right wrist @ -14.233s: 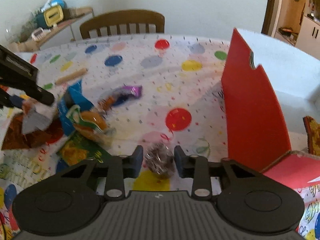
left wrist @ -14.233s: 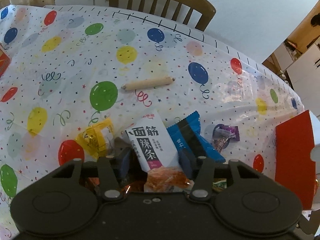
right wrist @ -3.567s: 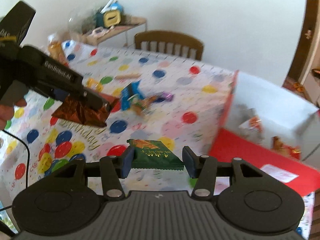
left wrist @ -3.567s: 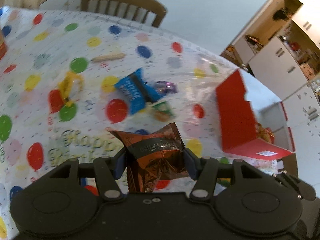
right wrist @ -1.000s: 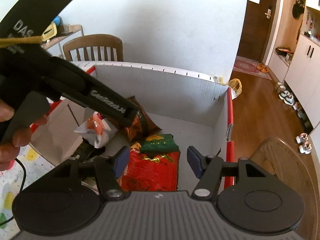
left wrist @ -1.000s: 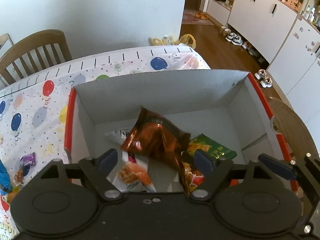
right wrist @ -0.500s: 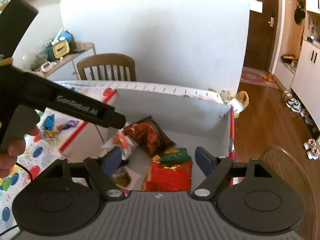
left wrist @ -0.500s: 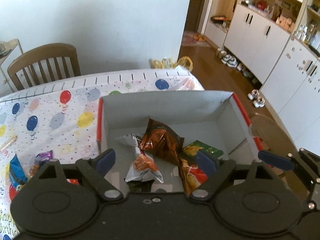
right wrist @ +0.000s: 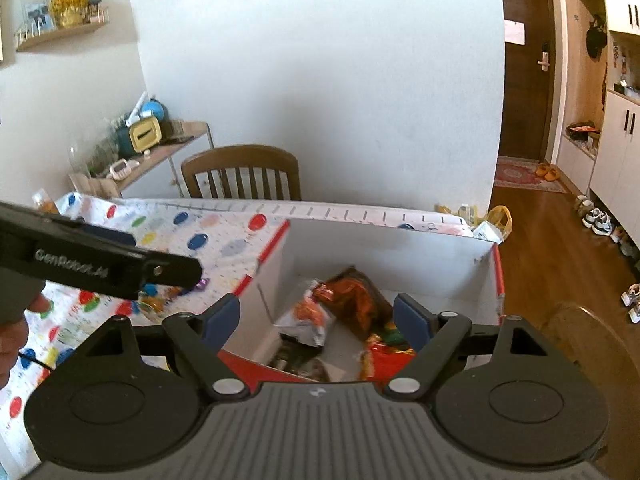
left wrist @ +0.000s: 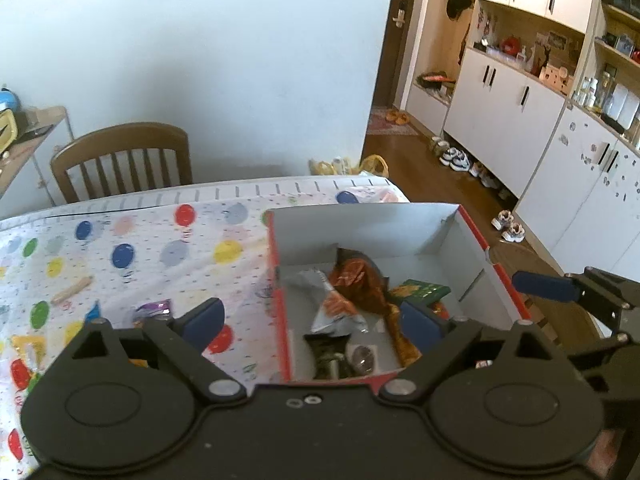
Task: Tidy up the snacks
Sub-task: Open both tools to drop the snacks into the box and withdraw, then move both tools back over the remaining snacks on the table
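A red box with white inner walls (left wrist: 360,216) stands on the balloon tablecloth and holds several snacks: a brown-orange bag (left wrist: 360,284), a silver-white packet (left wrist: 332,306), a green packet (left wrist: 420,290) and a red packet (right wrist: 384,356). My left gripper (left wrist: 312,316) hovers above the box's near left corner, its jaws opening and nothing between them. My right gripper (right wrist: 317,317) hangs over the box's near side, its jaws also opening and empty. On the cloth left of the box lie a purple candy (left wrist: 154,307), a tan stick (left wrist: 72,290) and a blue packet (left wrist: 93,312).
A wooden chair (left wrist: 120,160) stands at the table's far side, with a cluttered side table (right wrist: 140,148) beyond it. The box sits near the table's right edge, with wooden floor and white cupboards (left wrist: 520,128) past it. A hand (right wrist: 16,332) grips the left tool.
Both grippers have risen and drawn back from the box, and their jaws have spread wider. The brown-orange bag and the green packet stay lying in the box.
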Demonstrator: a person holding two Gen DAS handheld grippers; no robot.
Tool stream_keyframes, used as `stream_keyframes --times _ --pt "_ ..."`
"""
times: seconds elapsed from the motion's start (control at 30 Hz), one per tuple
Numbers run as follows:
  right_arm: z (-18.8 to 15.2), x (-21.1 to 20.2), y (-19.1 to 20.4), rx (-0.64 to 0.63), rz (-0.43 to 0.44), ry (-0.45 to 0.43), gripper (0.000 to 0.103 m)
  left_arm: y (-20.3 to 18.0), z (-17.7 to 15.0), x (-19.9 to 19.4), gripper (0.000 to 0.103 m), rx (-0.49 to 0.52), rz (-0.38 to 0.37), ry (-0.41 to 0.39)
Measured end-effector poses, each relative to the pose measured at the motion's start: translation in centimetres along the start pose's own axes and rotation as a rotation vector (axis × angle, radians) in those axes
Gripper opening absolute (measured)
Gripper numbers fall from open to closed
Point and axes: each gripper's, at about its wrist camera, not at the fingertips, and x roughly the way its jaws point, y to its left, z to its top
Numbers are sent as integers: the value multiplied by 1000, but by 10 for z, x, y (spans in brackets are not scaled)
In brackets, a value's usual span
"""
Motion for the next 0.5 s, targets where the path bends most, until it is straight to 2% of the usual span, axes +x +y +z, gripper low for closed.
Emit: stream_keyframes --times 0.07,0.3,0.37,0.5 --pt "-1 -5 9 16 -3 -16 90 12 -5 -11 94 -8 -1 -11" --pt "2 -13 52 61 30 -61 93 51 -23 -42 98 -6 28 -55" --pt "2 -12 67 56 39 -68 99 63 -28 -49 99 -12 29 -62" --pt "0 -7 94 55 62 -73 99 89 -37 -60 102 -31 33 -75"
